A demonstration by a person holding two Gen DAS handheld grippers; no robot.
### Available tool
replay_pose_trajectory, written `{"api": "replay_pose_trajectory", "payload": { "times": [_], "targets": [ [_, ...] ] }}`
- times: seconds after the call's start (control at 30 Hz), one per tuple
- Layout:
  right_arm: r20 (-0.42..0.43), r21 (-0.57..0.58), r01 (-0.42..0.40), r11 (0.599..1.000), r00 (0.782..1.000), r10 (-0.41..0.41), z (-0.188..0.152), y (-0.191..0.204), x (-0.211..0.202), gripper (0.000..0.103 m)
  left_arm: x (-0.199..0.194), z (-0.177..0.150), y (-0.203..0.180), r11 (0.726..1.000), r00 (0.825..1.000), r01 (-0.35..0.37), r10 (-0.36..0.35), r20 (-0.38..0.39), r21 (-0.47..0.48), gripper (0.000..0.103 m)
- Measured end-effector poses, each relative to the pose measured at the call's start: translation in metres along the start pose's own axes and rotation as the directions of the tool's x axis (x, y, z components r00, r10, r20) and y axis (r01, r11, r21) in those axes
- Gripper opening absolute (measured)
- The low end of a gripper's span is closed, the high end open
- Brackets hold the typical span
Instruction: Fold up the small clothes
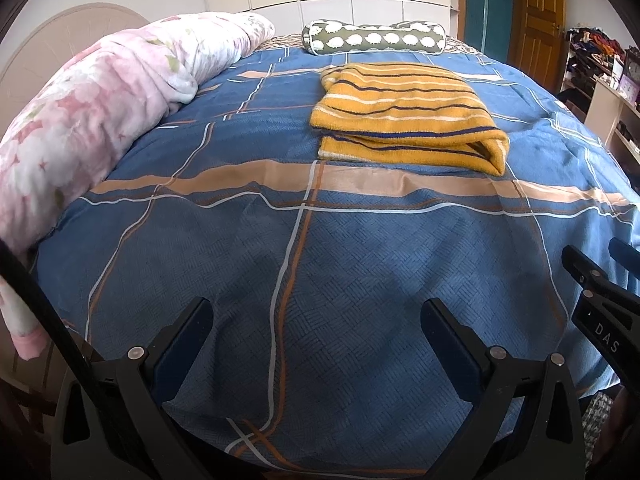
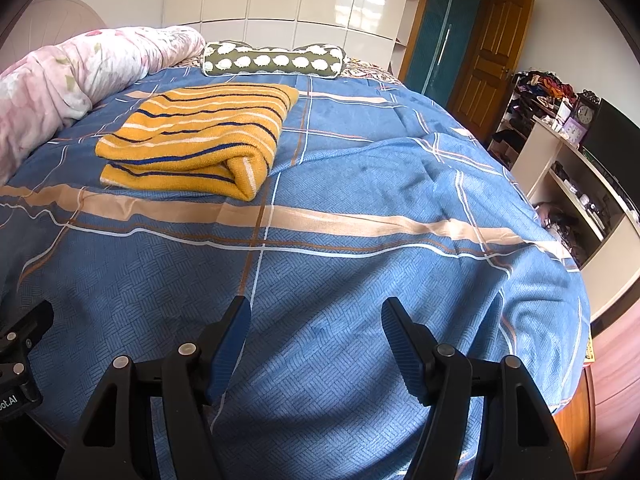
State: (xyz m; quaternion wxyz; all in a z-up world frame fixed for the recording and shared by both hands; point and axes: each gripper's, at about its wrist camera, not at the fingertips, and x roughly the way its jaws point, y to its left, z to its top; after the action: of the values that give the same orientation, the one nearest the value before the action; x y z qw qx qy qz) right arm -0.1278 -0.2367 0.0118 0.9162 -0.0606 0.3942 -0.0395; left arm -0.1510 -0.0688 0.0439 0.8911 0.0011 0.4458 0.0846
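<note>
One folded sweater (image 1: 404, 116), yellow with dark and white stripes, lies on the one bed (image 1: 320, 260). Beyond the sweater is one bolster (image 1: 372, 38); left of the sweater, one pink blanket (image 1: 92, 108). Two grippers, the left gripper (image 1: 316, 320) and the right gripper (image 2: 316, 320), hang before the sweater. One clock (image 2: 585, 114) stands right of the sweater.

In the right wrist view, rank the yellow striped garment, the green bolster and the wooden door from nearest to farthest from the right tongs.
1. Yellow striped garment: folded on the bedspread, ahead and left of the right tongs.
2. Green bolster: across the far edge of the bed, behind the garment.
3. Wooden door: beyond the bed, upper right.
</note>
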Motion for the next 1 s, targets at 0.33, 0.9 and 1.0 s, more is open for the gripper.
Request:
{"api": "replay_pose_trajectory", "payload": {
  "times": [0.33, 0.9, 1.0],
  "targets": [
    [-0.002, 0.016, -0.014, 1.000, 1.000, 0.014, 0.005, 0.002, 0.005, 0.073, 0.005, 0.006, 0.006, 1.000, 1.000, -0.005, 0.005, -0.016, -0.008, 0.103],
    [0.002, -0.069, 0.009, 0.998, 1.000, -0.009, 0.015, 0.019, 0.014, 0.076, -0.002, 0.019, 0.011, 0.999, 0.999, -0.037, 0.037, 0.016, -0.012, 0.103],
    [-0.003, -0.055, 0.011, 0.998, 1.000, -0.011, 0.015, 0.015, 0.016, 0.076, -0.008, 0.021, 0.007, 0.999, 0.998, -0.049, 0.049, 0.045, 0.004, 0.103]
  ]
}}
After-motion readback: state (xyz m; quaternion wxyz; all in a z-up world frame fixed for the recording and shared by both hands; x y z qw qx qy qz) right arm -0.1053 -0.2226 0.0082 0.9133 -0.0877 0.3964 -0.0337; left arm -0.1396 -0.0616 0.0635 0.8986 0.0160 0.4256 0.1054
